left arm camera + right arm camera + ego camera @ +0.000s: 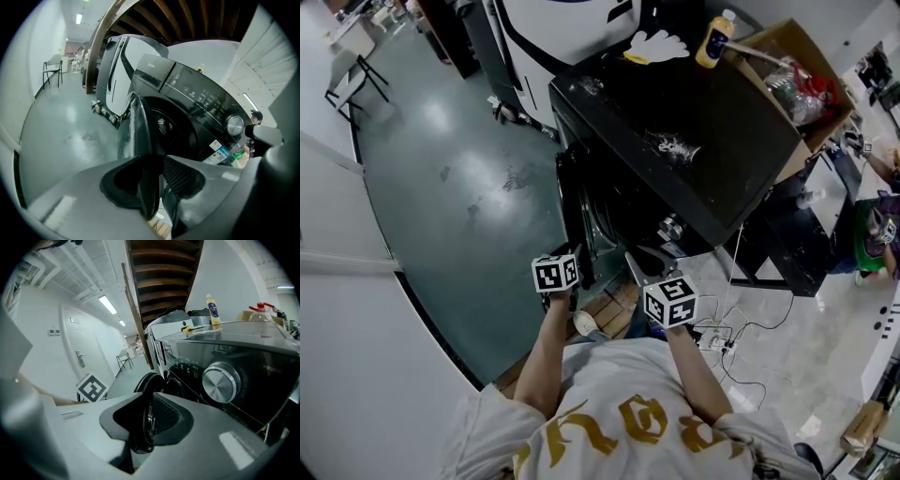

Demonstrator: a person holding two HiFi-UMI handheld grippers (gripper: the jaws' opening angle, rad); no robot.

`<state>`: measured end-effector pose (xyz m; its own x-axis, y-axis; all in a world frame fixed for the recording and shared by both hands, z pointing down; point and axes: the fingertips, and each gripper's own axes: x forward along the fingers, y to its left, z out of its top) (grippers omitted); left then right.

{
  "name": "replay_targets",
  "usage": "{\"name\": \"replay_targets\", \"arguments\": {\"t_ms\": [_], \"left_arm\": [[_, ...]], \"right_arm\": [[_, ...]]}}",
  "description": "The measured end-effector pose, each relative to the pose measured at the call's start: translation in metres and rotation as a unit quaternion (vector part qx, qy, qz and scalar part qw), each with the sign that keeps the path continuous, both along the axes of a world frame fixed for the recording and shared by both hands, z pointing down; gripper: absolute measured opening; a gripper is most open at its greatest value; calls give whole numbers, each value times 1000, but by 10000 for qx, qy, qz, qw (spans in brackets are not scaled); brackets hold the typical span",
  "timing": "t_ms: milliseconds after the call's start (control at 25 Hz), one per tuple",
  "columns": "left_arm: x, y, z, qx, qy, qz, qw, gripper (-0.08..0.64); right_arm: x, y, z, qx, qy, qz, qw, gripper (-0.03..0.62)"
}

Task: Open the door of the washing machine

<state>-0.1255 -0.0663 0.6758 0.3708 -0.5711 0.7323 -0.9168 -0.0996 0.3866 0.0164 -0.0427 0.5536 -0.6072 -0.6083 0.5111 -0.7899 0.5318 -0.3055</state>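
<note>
The black washing machine [675, 122] stands ahead of me, its round door [577, 225] swung partly out to the left. In the left gripper view the door [133, 126] runs edge-on away from me beside the dark drum opening [176, 133]. My left gripper [157, 187] is shut on the door's near edge; from the head view it [574, 270] sits at the door's lower rim. My right gripper [151, 420] is shut with nothing held, close below the control panel and its silver knob [220, 380]. From above, the right gripper [649, 267] hangs at the machine's front.
On the machine's top stand a yellow bottle [713, 39] and a cardboard box [806, 84] of items. A white machine [122, 70] stands behind on the left. A chair [347, 75] is far left. Cables [722, 342] and a wooden pallet [614, 314] lie at my feet.
</note>
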Motion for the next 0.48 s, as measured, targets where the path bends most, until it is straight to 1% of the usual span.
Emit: {"name": "replay_targets", "arguments": {"t_ms": [480], "left_arm": [[-59,12,0,42,-496,-123,9987,137]], "right_arm": [[-21,-2,-3,82,34,-116,9999,74]]}}
